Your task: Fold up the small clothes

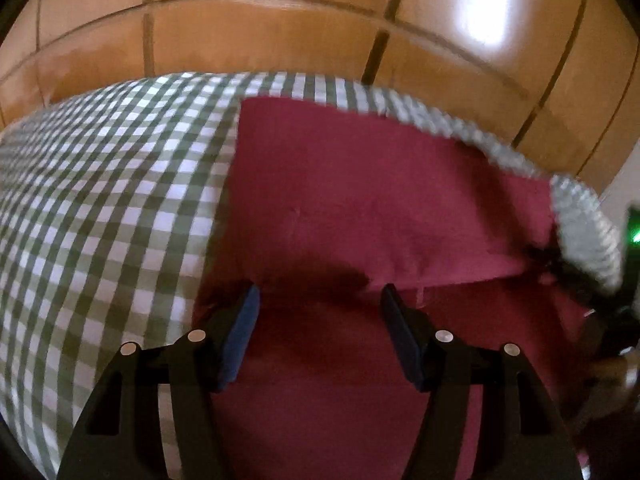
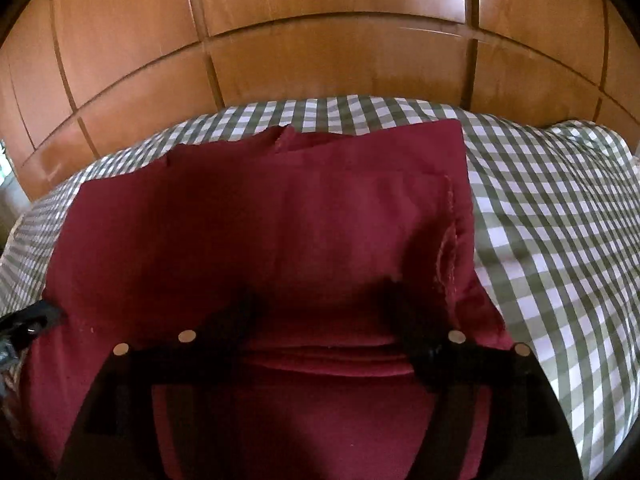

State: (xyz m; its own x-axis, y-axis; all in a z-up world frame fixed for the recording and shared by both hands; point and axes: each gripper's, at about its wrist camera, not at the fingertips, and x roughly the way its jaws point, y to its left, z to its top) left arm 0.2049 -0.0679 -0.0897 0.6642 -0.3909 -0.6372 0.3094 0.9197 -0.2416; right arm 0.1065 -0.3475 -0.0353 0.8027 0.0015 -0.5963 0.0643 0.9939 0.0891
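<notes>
A dark red garment (image 1: 360, 208) lies on a green-and-white checked cloth (image 1: 112, 184). It also shows in the right wrist view (image 2: 256, 232), partly folded, with a stitched hem (image 2: 448, 248) near its right edge and a fold ridge near the fingers. My left gripper (image 1: 320, 300) is open, fingers spread just above the garment's near part. My right gripper (image 2: 320, 304) is open too, its dark fingers (image 2: 404, 312) low over the garment near the fold. Neither holds anything. The other gripper's tip shows at each view's side edge.
The checked cloth (image 2: 560, 240) covers the surface and drops off at its far edge. Behind it stand glossy wooden cabinet panels (image 1: 280, 32), also in the right wrist view (image 2: 320, 60). A green light (image 1: 634, 236) glows at the far right.
</notes>
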